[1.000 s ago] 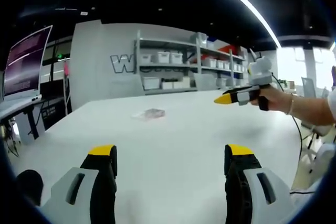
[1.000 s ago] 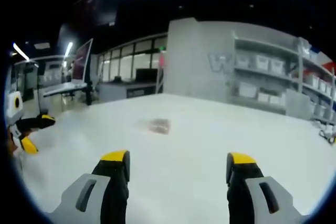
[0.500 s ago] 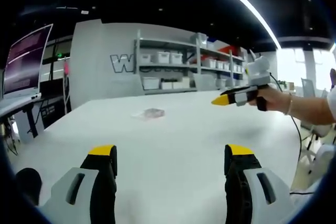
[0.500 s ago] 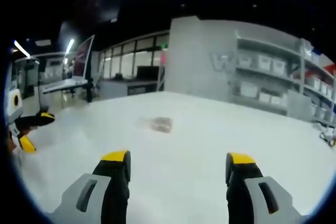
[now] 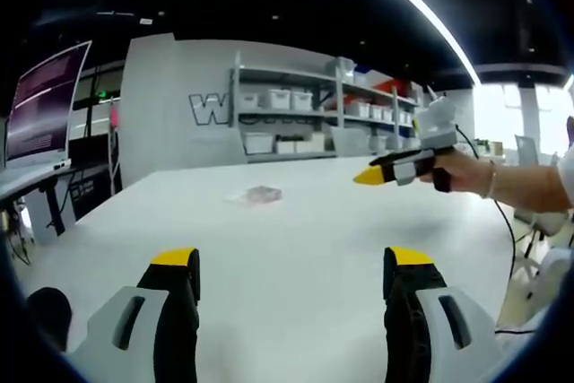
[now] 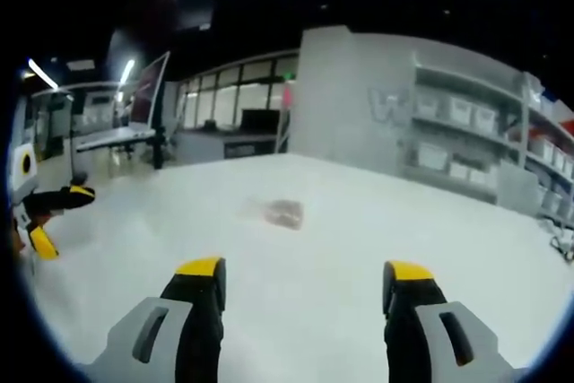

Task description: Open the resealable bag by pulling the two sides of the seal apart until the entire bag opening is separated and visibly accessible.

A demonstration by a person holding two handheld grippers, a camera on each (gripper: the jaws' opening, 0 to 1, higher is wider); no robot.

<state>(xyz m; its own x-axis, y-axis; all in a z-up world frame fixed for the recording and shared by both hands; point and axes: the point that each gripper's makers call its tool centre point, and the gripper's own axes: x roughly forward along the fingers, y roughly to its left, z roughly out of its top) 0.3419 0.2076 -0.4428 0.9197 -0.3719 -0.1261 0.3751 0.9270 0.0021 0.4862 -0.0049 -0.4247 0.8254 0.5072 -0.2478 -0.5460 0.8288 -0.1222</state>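
1. Left gripper (image 5: 293, 266): jaws set wide apart, nothing between them, hovering over the white table (image 5: 296, 230).
2. Right gripper (image 6: 303, 277): jaws equally wide, holding nothing. In the left gripper view it enters at 2 o'clock, held in a hand (image 5: 462, 169); there its yellow tips look close together.
3. Resealable bag (image 5: 255, 194): lies flat on the table at 12 o'clock of the left gripper, well apart from both grippers; in the right gripper view it lies at 11 o'clock (image 6: 280, 213).
4. Background: shelving with white bins (image 5: 300, 114); a monitor (image 5: 43, 105) at 10 o'clock. The table between the jaws and the bag lies bare.
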